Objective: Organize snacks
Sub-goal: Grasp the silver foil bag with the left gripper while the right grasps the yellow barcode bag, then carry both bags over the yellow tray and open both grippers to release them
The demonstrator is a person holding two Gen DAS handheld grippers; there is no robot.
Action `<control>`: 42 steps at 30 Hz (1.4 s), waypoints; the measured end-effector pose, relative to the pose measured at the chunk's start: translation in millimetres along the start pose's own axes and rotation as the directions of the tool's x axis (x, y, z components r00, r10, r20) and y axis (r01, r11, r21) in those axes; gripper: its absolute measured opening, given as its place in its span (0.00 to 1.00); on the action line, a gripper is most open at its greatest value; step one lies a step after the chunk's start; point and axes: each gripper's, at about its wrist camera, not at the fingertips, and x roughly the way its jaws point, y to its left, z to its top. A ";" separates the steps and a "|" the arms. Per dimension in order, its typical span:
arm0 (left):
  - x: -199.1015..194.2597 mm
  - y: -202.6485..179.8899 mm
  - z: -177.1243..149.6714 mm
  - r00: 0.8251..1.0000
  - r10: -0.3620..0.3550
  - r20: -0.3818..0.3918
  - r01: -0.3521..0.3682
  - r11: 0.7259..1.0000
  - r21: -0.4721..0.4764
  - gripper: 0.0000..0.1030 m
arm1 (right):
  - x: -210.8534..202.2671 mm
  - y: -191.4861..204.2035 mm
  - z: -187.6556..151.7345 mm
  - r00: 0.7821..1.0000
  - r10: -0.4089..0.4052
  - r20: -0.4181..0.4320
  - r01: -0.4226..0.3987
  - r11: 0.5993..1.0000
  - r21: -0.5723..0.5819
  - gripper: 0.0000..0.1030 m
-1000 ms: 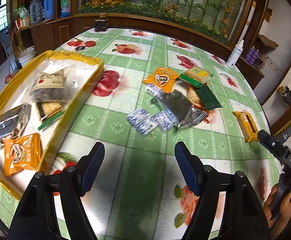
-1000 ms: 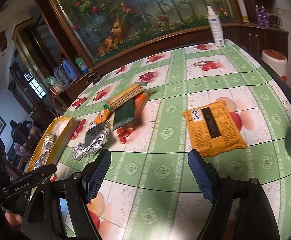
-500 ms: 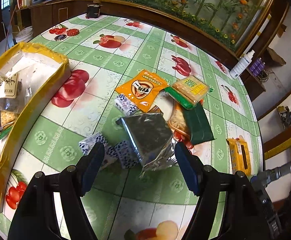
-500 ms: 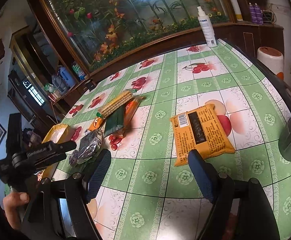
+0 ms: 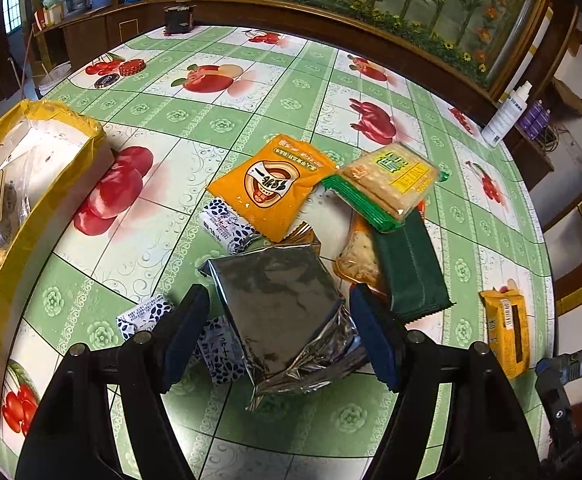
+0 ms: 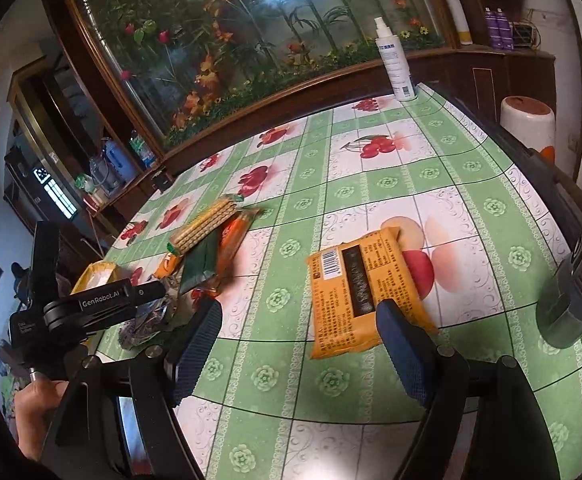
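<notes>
My left gripper is open, its jaws on either side of a silver foil snack bag lying on the table. Around the bag lie small blue-and-white packets, an orange pouch, a cracker pack and a dark green pack. A yellow-rimmed box at the left holds several snacks. My right gripper is open above the table, with an orange snack pack just ahead of its right finger.
A white spray bottle stands at the table's far edge. The same orange pack lies near the right table edge in the left wrist view. The left gripper body shows at the left of the right wrist view. Wooden cabinets ring the table.
My left gripper has moved forward and right from beside the box to straddle the silver bag. My right gripper has drawn closer to the orange pack.
</notes>
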 end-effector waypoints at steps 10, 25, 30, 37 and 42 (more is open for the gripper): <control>13.3 -2.5 1.1 0.999 0.037 -0.017 -0.037 0.999 0.034 0.70 | 36.5 -1.1 17.9 0.985 -0.154 -0.074 0.145 0.983 -0.115 0.85; 6.4 0.7 -12.2 0.997 0.046 0.054 -0.057 0.975 0.214 0.57 | 60.2 2.0 9.9 0.966 -0.218 -0.139 0.193 0.966 -0.174 0.70; -18.1 18.2 -21.1 0.995 0.007 0.100 -0.027 0.978 0.205 0.57 | 47.2 11.3 2.4 0.980 -0.152 -0.127 0.133 0.980 -0.147 0.69; -70.7 40.4 -34.2 0.979 0.001 0.203 -0.039 0.982 0.186 0.57 | 17.9 41.3 -6.7 0.995 -0.061 -0.076 0.050 0.990 -0.135 0.69; -98.6 68.4 -44.2 0.969 0.041 0.243 -0.079 0.986 0.149 0.57 | 4.7 76.1 -14.4 0.998 0.007 -0.068 -0.018 0.986 -0.164 0.69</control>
